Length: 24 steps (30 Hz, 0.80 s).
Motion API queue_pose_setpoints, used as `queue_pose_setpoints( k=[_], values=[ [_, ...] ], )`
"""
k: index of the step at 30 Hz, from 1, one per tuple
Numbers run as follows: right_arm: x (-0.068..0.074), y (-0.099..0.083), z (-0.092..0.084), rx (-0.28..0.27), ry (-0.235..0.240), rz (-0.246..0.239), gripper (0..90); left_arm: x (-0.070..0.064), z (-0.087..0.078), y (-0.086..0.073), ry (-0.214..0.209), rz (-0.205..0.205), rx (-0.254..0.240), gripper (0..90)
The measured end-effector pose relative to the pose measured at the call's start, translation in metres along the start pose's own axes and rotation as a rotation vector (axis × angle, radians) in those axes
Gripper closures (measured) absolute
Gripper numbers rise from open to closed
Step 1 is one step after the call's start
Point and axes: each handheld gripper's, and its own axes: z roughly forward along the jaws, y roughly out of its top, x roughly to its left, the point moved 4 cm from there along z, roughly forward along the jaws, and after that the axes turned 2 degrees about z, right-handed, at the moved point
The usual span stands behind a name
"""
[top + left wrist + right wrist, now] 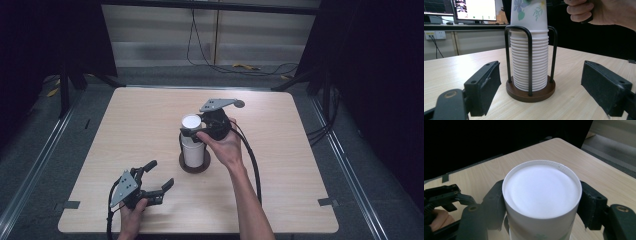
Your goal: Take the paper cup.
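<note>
Your right hand-held gripper [192,131] is clamped on the top cup [541,195], pads w/ contact on both sides just below its upturned base. That cup caps the cup stack [530,65] in the wire holder [530,88], mid surface [280,165]. Your left hand-held gripper [160,176] sits near the front edge, jaws wide apart, nothing btw them, aimed at the holder.

Obstacle at table centre: cup holder [194,165], round brown base with upright black wire bars, holding a stack of paper cups [530,65]. Right gripper [192,132] clamps the top cup, blocking access from above and from the holder's right. Left gripper [159,175], jaws apart, lies near the holder's front left. Bare table [145,120] all round the holder elsewhere.
</note>
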Motion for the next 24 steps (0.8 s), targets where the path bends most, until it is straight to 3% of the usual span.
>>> queue_pose_setpoints(
  k=[6,19,24],
  values=[
    [0.0,0.0,-0.004,-0.008,-0.002,0.002,32.9,-0.001,0.0,0.0,-0.002,0.004,0.004,15.7],
    [0.0,0.007,-0.02,-0.09,-0.005,0.008,34.2,-0.001,0.001,0.0,-0.012,-0.002,-0.001,15.7],
    [0.001,0.009,-0.022,-0.114,0.017,0.016,34.5,-0.001,0.001,0.0,-0.015,-0.001,0.005,15.7]
  ],
)
